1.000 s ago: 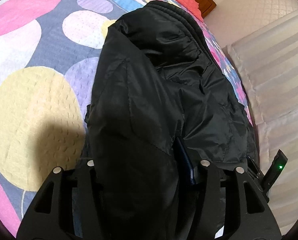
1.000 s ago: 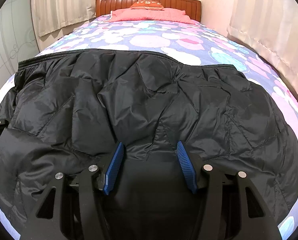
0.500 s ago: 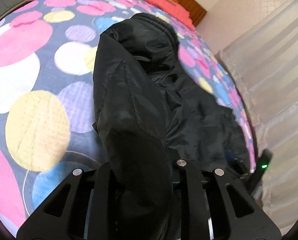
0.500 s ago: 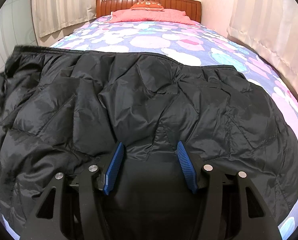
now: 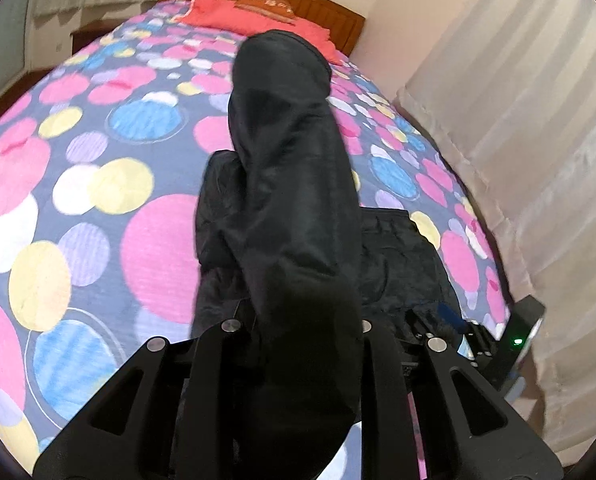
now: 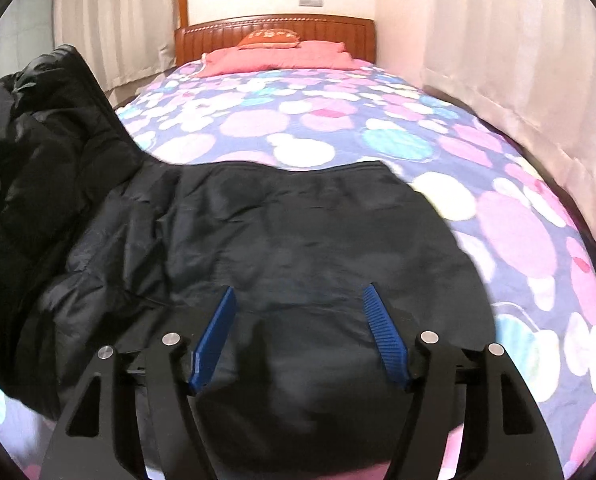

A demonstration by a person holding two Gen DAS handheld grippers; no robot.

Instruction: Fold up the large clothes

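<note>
Lifted jacket (image 5: pixel 290 184) side higher off bedspread (image 5: pixel 98 184); left gripper (image 5: pixel 294 332) probably clamped on it, right gripper (image 6: pixel 298 336) spread, empty; fold unfinished.

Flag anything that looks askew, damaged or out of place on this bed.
Nothing looks damaged or spilled. The black jacket lies lopsided: one side is lifted off the bedspread, bunched in the left gripper, while the rest lies flat and creased. The right gripper hangs open over it.
</note>
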